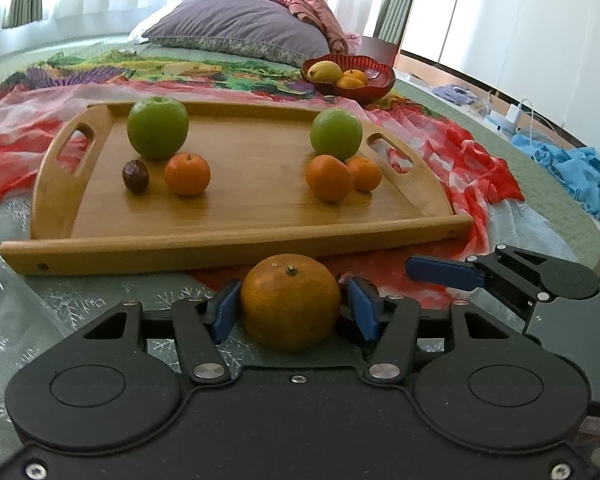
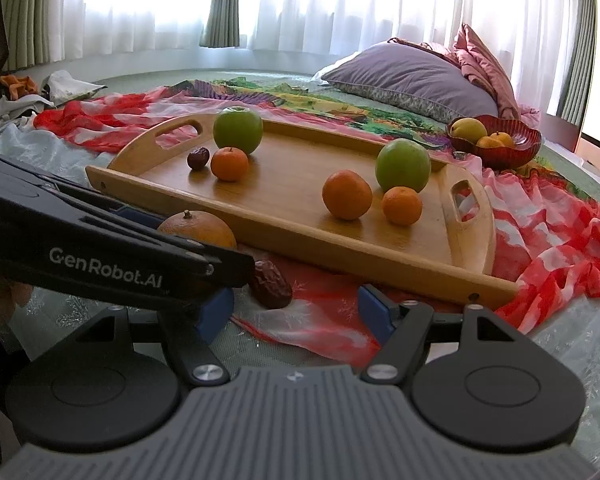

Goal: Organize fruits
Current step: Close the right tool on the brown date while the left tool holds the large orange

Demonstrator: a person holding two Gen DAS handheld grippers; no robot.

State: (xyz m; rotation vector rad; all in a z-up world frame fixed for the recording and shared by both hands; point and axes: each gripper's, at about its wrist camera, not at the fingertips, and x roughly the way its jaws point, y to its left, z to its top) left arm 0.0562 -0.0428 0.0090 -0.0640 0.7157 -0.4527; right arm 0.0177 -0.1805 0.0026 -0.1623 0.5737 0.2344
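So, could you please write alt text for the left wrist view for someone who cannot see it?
The left hand-held gripper has a large orange between its blue fingers, in front of a wooden tray on a bed. The tray holds two green apples, three small oranges and a dark date; a red bowl of fruit sits behind.

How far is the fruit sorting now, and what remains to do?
Six fruits already sit on the wooden tray, a group at each end, and more lie in the red bowl. The left claw brackets the large orange, whether gripping it I cannot tell. The right claw is open. The orange and the date are still off the tray.
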